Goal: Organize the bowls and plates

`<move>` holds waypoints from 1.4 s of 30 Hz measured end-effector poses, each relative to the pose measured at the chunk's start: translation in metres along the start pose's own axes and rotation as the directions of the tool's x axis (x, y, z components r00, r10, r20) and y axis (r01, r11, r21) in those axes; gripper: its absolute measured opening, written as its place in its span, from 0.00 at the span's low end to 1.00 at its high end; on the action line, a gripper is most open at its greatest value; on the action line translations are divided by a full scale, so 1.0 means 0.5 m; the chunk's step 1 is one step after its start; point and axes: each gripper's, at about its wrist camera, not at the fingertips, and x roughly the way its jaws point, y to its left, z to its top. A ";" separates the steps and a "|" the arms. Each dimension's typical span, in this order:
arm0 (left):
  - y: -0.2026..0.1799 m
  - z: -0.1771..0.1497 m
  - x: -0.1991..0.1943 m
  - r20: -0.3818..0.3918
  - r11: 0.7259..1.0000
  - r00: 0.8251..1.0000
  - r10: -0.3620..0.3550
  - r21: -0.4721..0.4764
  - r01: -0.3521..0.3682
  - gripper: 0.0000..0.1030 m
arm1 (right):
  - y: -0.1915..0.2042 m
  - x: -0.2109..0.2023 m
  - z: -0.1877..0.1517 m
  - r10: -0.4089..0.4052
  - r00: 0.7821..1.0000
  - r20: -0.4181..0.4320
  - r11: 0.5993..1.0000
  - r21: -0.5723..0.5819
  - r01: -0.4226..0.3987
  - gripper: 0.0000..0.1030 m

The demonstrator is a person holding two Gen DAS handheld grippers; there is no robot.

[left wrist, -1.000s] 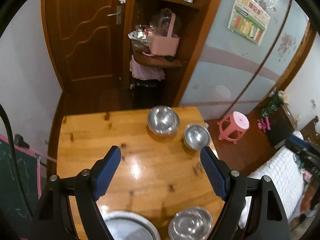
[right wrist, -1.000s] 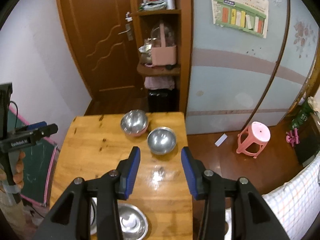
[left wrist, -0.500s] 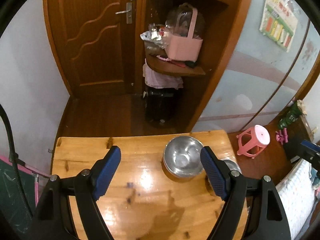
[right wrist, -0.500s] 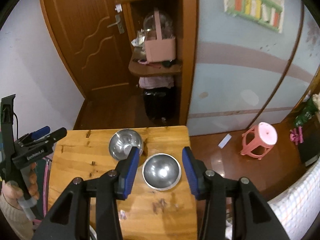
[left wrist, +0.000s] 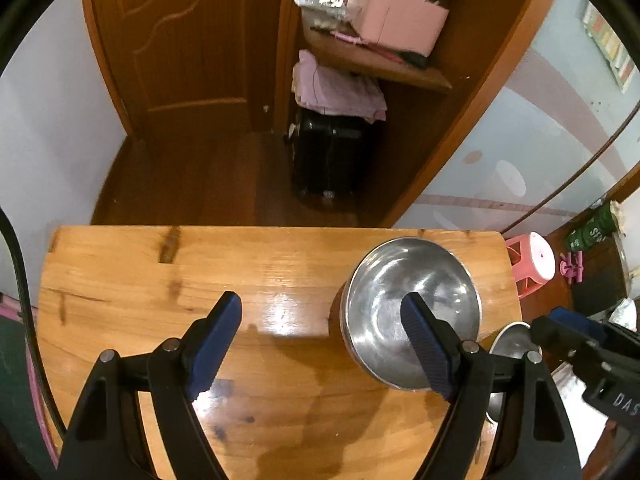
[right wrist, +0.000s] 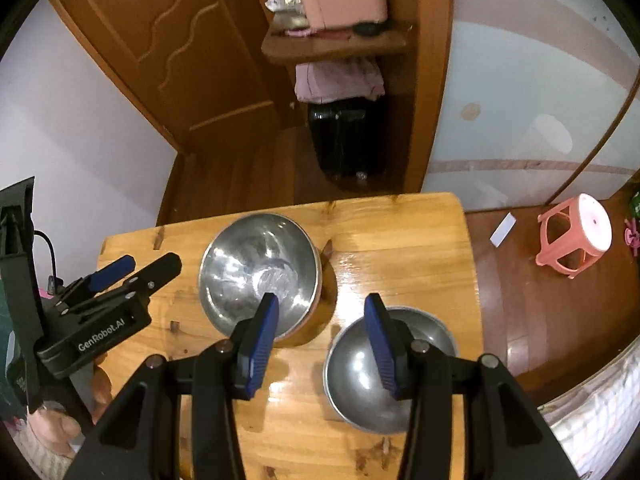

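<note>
Bare worktop [left wrist: 168, 280] lies open left of the big bowl [right wrist: 260, 276], which nearly touches the small bowl [right wrist: 384, 376], leaving only a narrow gap between them.

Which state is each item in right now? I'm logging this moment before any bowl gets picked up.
Large steel bowl: upright on the table, empty.
Small steel bowl: upright, empty, beside the large one.
Left gripper: open, holding nothing.
Right gripper: open, holding nothing.
Door: closed.
Pink stool: tipped over on the floor.
</note>
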 end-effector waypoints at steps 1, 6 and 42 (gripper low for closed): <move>0.002 0.001 0.010 -0.007 1.000 1.000 -0.006 -0.006 0.006 0.78 | 0.003 0.013 0.003 0.000 1.000 -0.007 1.000 -0.003 0.000 0.43; 0.004 0.001 0.053 -0.048 0.999 0.998 -0.033 -0.008 0.033 0.76 | 0.010 0.067 0.017 -0.019 0.999 -0.041 1.000 -0.013 0.019 0.43; -0.013 -0.010 0.032 -0.219 0.992 0.969 -0.114 0.027 0.122 0.06 | 0.016 0.097 0.013 0.006 0.987 -0.162 0.997 0.076 0.007 0.05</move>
